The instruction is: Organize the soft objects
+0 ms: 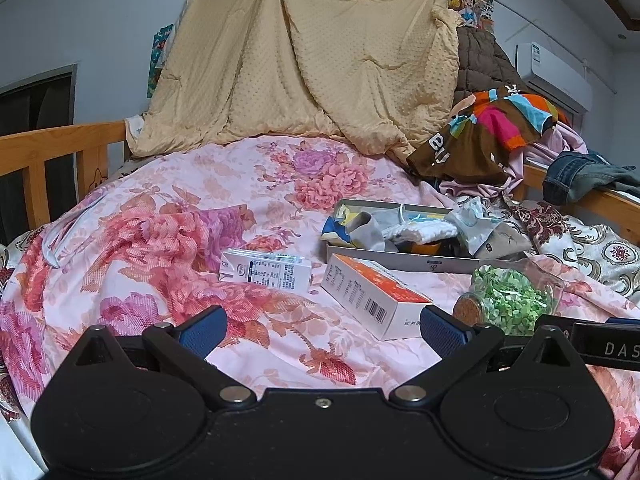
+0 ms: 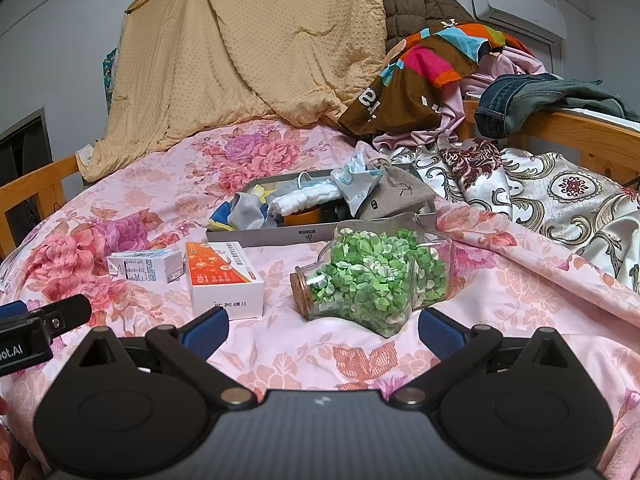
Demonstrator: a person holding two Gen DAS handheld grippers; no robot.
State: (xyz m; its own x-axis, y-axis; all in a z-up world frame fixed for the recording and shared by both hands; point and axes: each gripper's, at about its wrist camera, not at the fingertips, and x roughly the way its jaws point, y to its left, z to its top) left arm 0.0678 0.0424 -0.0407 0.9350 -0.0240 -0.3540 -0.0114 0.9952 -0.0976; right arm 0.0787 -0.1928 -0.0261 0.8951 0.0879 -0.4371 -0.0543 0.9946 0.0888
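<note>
A grey shallow box [image 1: 400, 261] [image 2: 280, 236] lies on the pink floral bedspread and holds soft things: a grey sock [image 1: 370, 230] [image 2: 250, 210], a white knitted cloth [image 1: 420, 232] [image 2: 304, 198], a crumpled face mask [image 1: 474, 220] [image 2: 356, 180] and a taupe drawstring pouch [image 2: 394, 198]. My left gripper [image 1: 322, 330] is open and empty, low over the bedspread in front of the boxes. My right gripper [image 2: 323, 330] is open and empty, just before the jar.
A glass jar of green paper stars [image 2: 376, 280] [image 1: 510, 300] lies on its side. An orange-white carton [image 1: 372, 294] [image 2: 226, 278] and a small milk carton [image 1: 266, 270] [image 2: 146, 266] lie left of it. A tan blanket [image 1: 304, 60], piled clothes [image 2: 432, 68] and wooden rails [image 1: 52, 148] border the bed.
</note>
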